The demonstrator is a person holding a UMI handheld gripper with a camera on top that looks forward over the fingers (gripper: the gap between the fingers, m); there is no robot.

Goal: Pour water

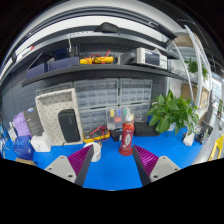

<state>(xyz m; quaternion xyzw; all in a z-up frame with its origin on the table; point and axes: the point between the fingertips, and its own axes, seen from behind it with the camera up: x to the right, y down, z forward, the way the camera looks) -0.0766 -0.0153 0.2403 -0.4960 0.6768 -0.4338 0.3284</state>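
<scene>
Nearest: the claw [109, 163], fingers spread wide, nothing pressed between them. Smooth magenta pads [76, 158] on the inner faces, slanting inward toward the tips.

Underneath and ahead: a flat blue tabletop [112, 172], matte and even.

Just beyond the fingertips, nearer the right finger, well short of contact: a tall slim bottle [127, 134]. Red body, paler cap or neck on top, cylindrical. Upright, long axis vertical, top pointing straight up. Standing on the blue surface on its own base.

Close by the left fingertip: a small white cup-like object [96, 152], contents not discernible.

Further back, beyond the bottle: two small upright containers [116, 120], details too fine to make out.

Off to the right of the claw, farther on: a leafy green plant [174, 110], fronds spreading.

To the left and beyond: a pale framed panel [58, 115], leaning upright.

Farthest, up high: a dark shelf [90, 68] carrying an orange-yellow object [96, 60] and a boxy grey appliance [151, 57].
</scene>
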